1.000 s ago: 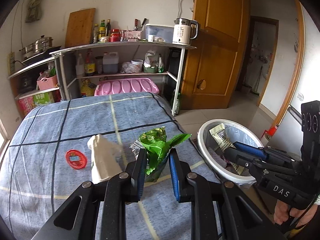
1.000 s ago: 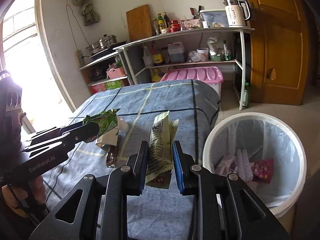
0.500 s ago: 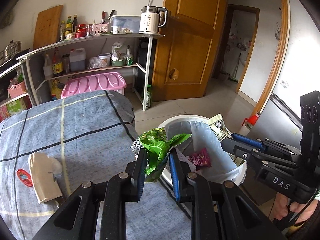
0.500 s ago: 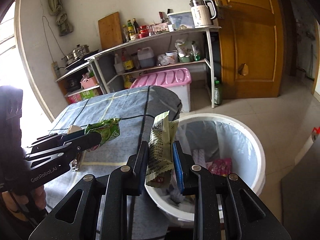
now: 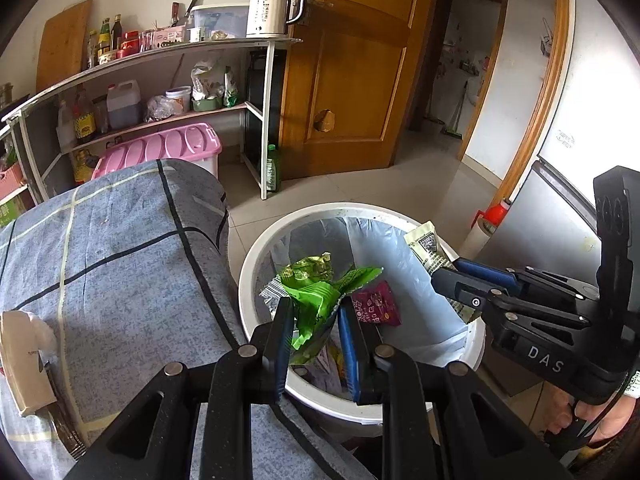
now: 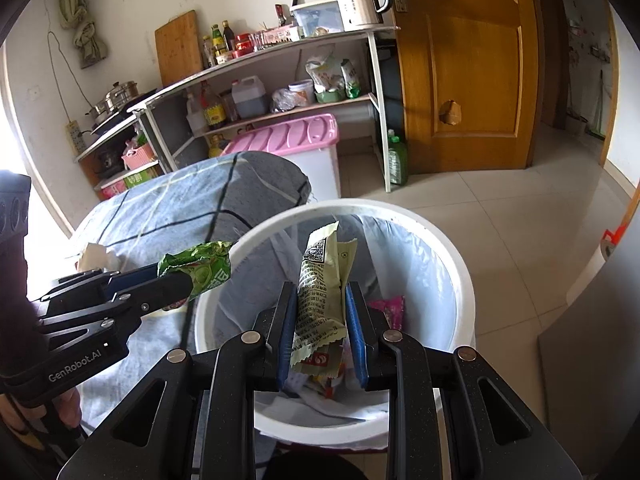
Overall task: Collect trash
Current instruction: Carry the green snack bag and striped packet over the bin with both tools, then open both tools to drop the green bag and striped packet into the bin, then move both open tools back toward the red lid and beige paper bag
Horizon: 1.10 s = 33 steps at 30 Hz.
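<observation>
Each wrist view looks steeply down along its own fingers, close above the bin (image 5: pixel 256 264) (image 6: pixel 460 264) at lower centre. Both share the bin, the bed (image 5: pixel 120 260) (image 6: pixel 180 208) at left, the shelves (image 5: pixel 160 52) (image 6: pixel 280 46) above, and the door (image 5: pixel 352 60) (image 6: pixel 472 60).

Home kitchen — curved shelf unit (image 5: pixel 160 52) with electric kettle (image 5: pixel 272 10), sauce bottles (image 5: pixel 106 34), cutting board (image 6: pixel 178 46); steamer pot (image 6: pixel 116 100); wooden door (image 5: pixel 352 60); lined trash bin (image 6: pixel 452 248) — tiled floor (image 6: pixel 500 216).

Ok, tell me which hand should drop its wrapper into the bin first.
Right. Its tool holds the pale wrapper over the bin opening; the left tool, holding the green wrapper, sits nearer the rim.
</observation>
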Available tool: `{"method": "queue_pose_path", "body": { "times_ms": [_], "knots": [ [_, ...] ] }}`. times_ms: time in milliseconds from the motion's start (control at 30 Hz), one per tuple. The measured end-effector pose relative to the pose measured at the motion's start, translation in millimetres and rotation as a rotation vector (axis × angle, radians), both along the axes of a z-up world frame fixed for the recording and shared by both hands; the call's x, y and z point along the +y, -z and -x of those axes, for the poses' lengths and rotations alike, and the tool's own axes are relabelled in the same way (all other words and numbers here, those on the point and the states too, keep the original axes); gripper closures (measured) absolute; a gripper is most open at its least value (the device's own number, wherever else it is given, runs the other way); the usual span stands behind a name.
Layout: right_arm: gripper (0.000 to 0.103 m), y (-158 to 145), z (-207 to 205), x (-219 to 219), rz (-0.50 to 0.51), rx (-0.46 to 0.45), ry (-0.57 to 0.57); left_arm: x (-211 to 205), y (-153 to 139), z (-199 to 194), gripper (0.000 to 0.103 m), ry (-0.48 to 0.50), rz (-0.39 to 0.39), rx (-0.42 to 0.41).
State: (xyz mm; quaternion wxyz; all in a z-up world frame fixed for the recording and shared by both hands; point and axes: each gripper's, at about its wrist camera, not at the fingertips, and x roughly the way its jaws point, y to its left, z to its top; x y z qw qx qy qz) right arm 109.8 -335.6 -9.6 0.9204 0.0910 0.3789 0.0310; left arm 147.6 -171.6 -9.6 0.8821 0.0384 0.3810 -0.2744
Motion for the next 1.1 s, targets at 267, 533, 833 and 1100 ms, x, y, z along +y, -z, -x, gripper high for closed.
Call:
{"method": "queue_pose_path", "body": {
  "times_ms": [267,533,833,1100],
  "knots": [
    [0.074,17.6,-4.0,-13.5,0.023,0.051,0.041,-4.6,9.9,-7.1,0.071,-0.01,-0.01,0.037],
    [0.064,13.9,-0.2,-13.7,0.018,0.037,0.064,6.0,5.2,-6.9,0.054,-0.03,0.005,0.028],
    [0.063,-0.9,4.9,8.2,0.007,-0.008,0.033,47.2,-9.3,5.1,0.051,-0.116,0.036,-0.011],
    [0.051,-12.3,1.6,50.6,-0.009,-0.05,-0.041,103.8,-26.1,15.3,0.045,-0.247,0.037,-0.081]
  ]
}}
